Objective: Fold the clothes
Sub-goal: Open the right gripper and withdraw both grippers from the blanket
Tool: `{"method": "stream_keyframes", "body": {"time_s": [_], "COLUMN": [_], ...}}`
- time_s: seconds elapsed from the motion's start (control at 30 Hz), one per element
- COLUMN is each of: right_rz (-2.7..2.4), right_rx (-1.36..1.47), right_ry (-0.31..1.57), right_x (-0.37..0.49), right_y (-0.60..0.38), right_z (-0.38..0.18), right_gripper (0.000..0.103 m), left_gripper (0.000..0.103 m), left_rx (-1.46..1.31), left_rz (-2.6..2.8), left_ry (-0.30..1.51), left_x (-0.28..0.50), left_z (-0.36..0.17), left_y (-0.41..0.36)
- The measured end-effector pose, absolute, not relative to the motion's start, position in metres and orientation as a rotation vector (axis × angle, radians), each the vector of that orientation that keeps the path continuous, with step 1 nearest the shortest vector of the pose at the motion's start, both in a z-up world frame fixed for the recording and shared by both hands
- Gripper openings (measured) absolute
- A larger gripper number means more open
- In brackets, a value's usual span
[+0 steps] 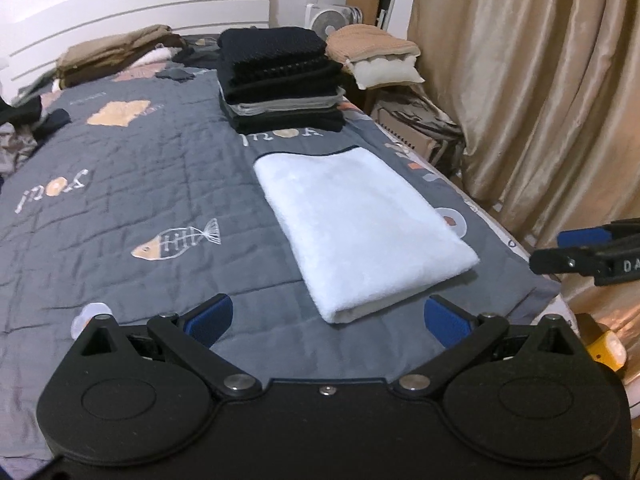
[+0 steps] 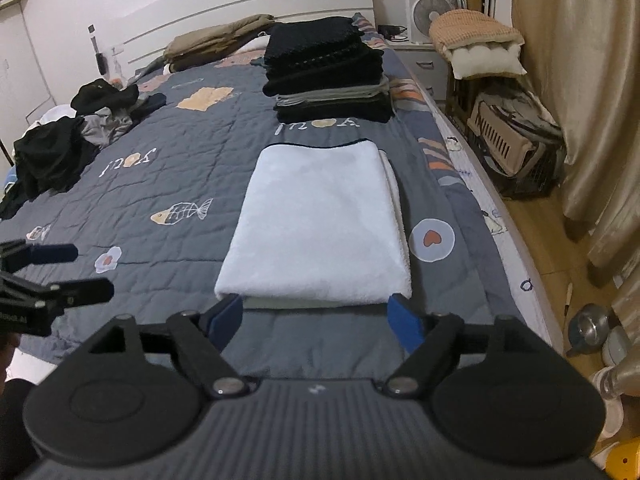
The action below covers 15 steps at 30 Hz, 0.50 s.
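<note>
The folded white garment (image 2: 316, 224) lies flat on the bed's grey quilt (image 2: 168, 184), its long axis running from the foot of the bed toward the headboard (image 2: 248, 4), near the quilt's right edge. It is a neat rectangle of soft, fleecy white cloth in several layers, with a thin dark trim along its far edge and the folded layers showing at its near end and along its right side.

Just beyond it, in line with it, stands a stack of folded dark clothes (image 2: 328, 76) with a grey piece sandwiched in the lower part. A heap of unfolded dark clothes (image 2: 60, 148) sits well apart at the left side of the bed, and a brown garment (image 2: 216, 40) lies against the headboard. Past the right edge of the bed are a small fan (image 2: 428, 12), a pet carrier (image 2: 516, 132) and tan curtains (image 2: 580, 80).

The left claw (image 1: 328, 320) has its blue-padded fingers spread wide with nothing between them, above the quilt at the garment's near end. The right claw (image 2: 316, 320) is likewise spread and empty, with its pads just short of the garment's near corners.
</note>
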State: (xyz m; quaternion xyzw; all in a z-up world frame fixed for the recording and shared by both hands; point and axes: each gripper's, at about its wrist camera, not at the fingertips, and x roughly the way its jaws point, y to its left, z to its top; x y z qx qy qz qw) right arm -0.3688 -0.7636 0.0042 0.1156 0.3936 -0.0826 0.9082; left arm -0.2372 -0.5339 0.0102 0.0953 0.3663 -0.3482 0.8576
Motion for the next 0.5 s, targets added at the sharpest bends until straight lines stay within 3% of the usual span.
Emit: {"method": "stream_keyframes", "body": {"time_s": [0.5], "right_rz": [-0.160], "right_rx": [0.230], "right_ry": [0.878], "right_x": [-0.367], "right_y": [-0.756], "right_z": [0.030], "right_gripper": [0.079], "left_gripper": [0.103], "left_rx": [0.232], "left_rz": [-0.737], "left_ry": [0.818], "left_x": [-0.240], "left_z": [0.033], "left_y": [-0.534]}}
